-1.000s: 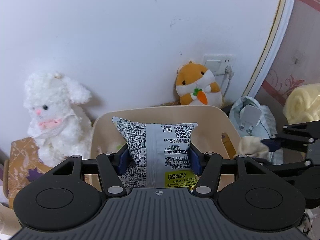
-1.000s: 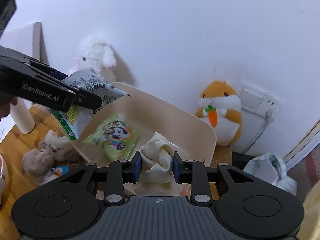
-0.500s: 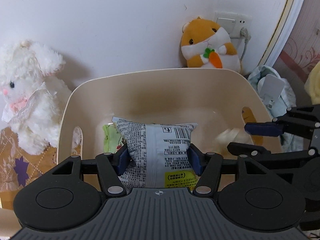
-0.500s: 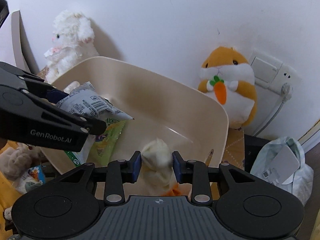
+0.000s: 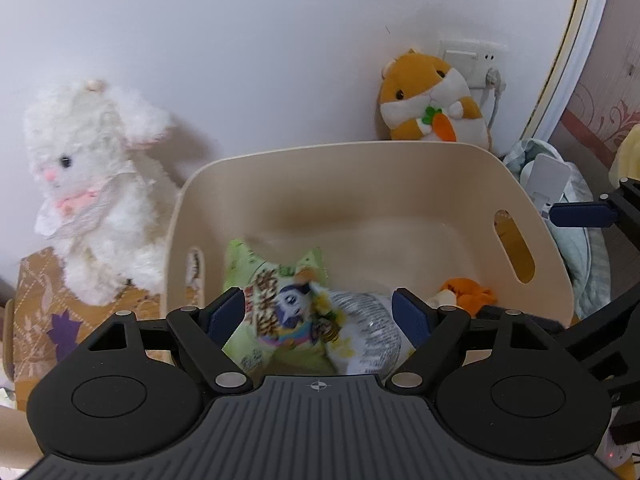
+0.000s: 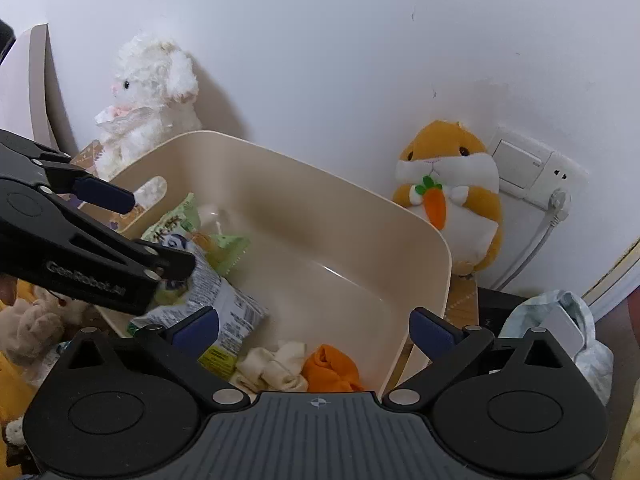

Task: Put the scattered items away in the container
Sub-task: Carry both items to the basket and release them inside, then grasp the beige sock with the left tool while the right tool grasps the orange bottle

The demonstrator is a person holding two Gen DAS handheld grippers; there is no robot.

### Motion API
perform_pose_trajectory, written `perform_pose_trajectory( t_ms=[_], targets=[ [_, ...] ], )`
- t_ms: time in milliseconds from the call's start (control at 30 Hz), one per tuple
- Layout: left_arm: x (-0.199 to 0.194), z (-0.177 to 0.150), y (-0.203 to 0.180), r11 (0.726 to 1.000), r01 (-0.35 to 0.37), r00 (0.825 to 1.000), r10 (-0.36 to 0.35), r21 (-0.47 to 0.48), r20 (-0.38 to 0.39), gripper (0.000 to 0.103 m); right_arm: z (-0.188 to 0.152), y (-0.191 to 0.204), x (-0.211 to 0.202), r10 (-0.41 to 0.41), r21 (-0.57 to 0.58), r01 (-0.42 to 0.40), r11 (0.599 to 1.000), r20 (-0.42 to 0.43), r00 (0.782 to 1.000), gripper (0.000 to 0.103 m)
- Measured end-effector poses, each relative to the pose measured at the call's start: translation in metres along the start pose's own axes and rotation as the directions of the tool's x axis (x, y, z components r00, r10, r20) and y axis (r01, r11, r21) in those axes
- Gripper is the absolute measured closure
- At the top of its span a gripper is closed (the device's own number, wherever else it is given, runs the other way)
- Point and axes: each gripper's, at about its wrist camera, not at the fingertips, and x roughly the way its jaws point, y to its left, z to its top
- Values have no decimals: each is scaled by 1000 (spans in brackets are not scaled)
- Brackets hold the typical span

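Left wrist view: the left gripper (image 5: 320, 314) has just spread wide over the bin (image 5: 400, 160); a green snack bag (image 5: 280, 304) and, blurred, perhaps a grey packet (image 5: 372, 332) lie below, ungripped.
Right wrist view: the right gripper (image 6: 314, 326), jaws just opened, hangs empty above cream socks (image 6: 272, 366) beside an orange cloth (image 6: 332, 368) inside

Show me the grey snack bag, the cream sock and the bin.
grey snack bag (image 6: 224, 304): right wrist view, middle of its printed face.
cream sock (image 6: 274, 368): right wrist view, bunched middle.
bin (image 6: 352, 204): right wrist view, far inner wall.
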Motion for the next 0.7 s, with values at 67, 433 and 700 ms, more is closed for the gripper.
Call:
perform_pose_trajectory(
  t_ms=[67,433,700],
  targets=[
    [-10,-3,8,1000,4,1000,-4,-3,5,21,-2,4,-6,-4,-2,4,1000,6,1000,0],
    [-55,-34,53,1000,-25,1000,25,-6,18,21,-36,16,-35,-28,34,28,999,-20,999,0],
    [-64,-79,79,999,-39,998,38,-20,-49,21,-75,30,-45,-1,115,9,993,-70,998,0]
  ],
)
